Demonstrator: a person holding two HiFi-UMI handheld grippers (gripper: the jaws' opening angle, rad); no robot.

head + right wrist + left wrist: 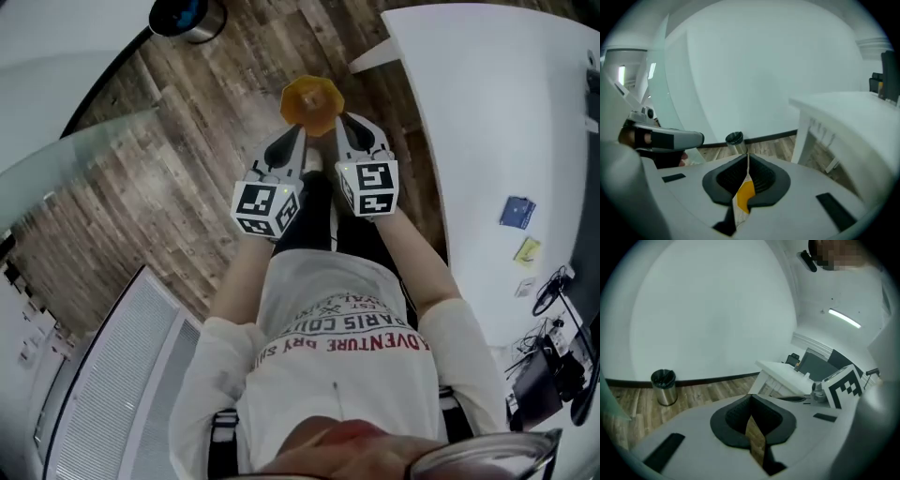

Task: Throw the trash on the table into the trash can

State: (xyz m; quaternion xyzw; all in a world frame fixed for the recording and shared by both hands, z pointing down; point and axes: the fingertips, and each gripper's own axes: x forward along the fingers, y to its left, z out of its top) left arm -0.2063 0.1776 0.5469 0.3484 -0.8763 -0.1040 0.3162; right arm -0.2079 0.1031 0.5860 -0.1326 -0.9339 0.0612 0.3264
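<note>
The right tool (746,171) and left tool (751,416) are both pressed together on one orange wrapper (312,103), which is held crosswise between their tips. The wrapper hangs well short of the trash can (187,17) and to its right, with the left tool nearer. The shirt (337,342) print reads "ADVENTURE" and "PARIS"; the wrapper shows no legible writing.

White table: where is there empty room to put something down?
The white table is bare across its whole far part, from its corner down to the blue card. Nearer the person it gets crowded: first the yellow note, then a tangle of cables at the edge.
</note>
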